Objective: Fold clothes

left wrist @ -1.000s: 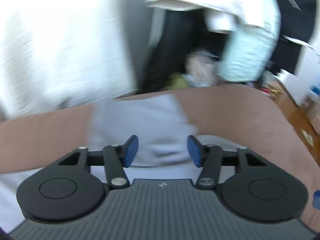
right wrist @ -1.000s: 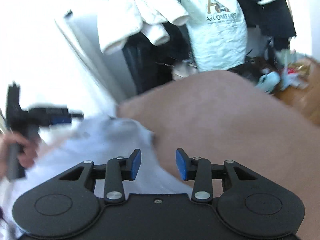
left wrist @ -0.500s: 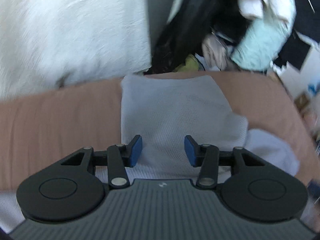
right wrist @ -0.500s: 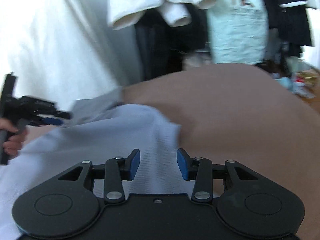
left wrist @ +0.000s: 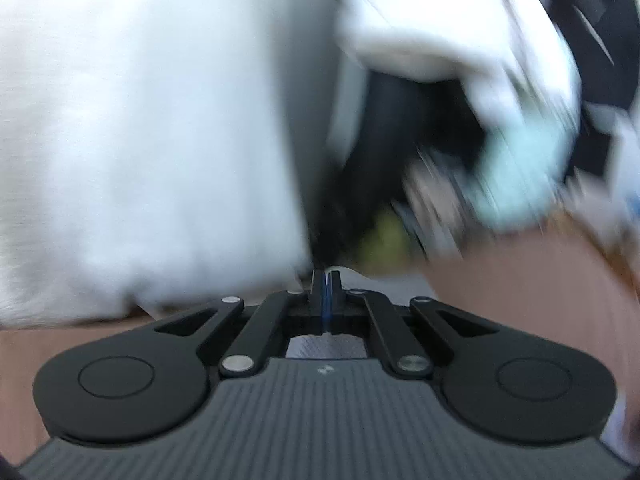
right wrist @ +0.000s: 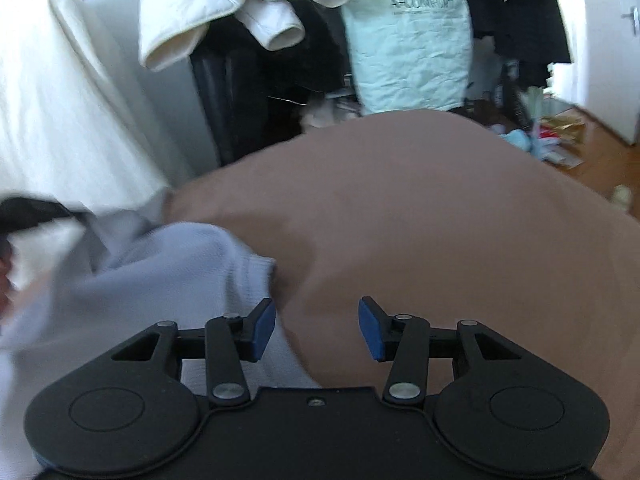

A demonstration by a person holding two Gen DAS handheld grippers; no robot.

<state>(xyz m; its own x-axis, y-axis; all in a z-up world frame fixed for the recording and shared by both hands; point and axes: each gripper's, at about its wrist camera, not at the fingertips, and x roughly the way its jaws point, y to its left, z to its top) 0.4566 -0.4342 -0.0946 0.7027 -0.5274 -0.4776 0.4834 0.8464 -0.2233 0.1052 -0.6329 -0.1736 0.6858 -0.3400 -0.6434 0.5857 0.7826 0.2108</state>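
Now left gripper clamped tight; right gripper opening above pale garment edge

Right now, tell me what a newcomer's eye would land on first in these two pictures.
First, the pale blue-grey knit garment lying crumpled at the left of the wide brown fabric surface. Next, the right tool, its blue pads opening over bare brown cloth beside the garment's edge, and the left tool shut, with pale cloth showing just past its tip. Behind, white quilted jackets hang over dark clutter.
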